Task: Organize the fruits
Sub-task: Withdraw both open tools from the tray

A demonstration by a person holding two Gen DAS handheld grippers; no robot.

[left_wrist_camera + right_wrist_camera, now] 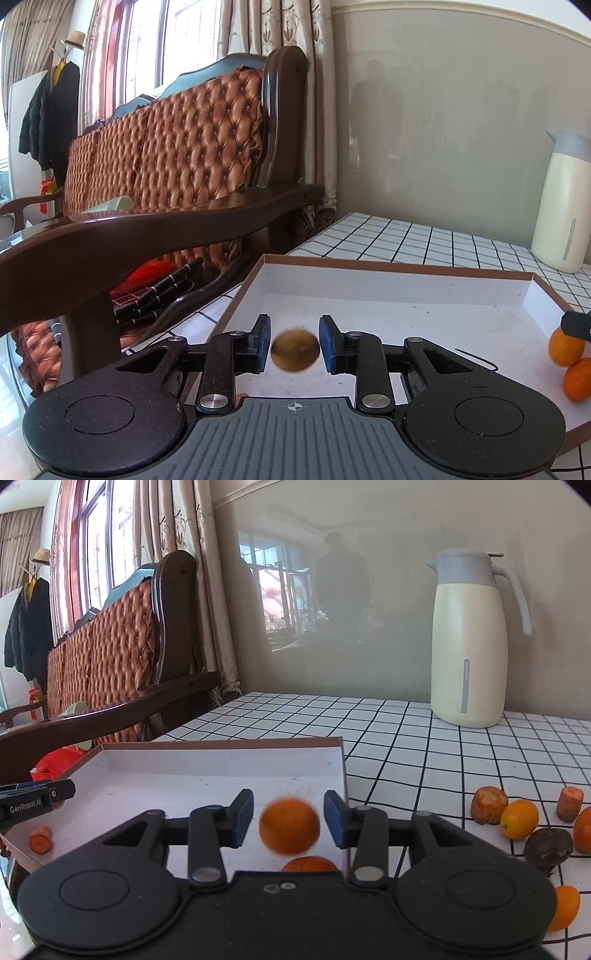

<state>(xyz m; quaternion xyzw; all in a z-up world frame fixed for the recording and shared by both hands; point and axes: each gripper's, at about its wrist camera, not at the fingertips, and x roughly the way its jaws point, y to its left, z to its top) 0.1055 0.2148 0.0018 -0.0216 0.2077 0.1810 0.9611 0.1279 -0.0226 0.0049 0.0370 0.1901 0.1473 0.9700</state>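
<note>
1. Two open grippers over one shallow white tray (388,291) with a brown rim, set on a checked tablecloth (424,746).
2. Left gripper (294,345): fingers spread, blue pads clear of a blurred brown round fruit (295,350) between them, a small gap on each side. Seemingly mid-air above the tray floor, though the blur makes that hard to judge.
3. Right gripper (289,823): fingers likewise spread, not touching a blurred orange (289,826) between the pads, near the tray's right wall.
4. Inside the tray, right side: a second orange (310,864) just below the blurred one, partly hidden by the gripper body. Same pair at the far right edge of the left wrist view, one above the other, close together.
5. Inside the tray, left side: a cut carrot piece (40,839) lying near the tip of the left gripper, seen from the right wrist view.
6. Outside the tray, on the cloth to the right: two carrot stubs (488,805), one standing upright further back; a yellow-orange citrus (519,819) just beside the nearer stub; a dark round piece (548,847) below it; more orange fruit at the right edge and one (563,908) nearer the camera.
7. Further back on the cloth: a cream jug (467,657) with grey lid and handle, upright against the wall, well apart from the tray.
8. Left of the table: a wooden sofa (192,147) with quilted brown cushions, beside a curtained window.
</note>
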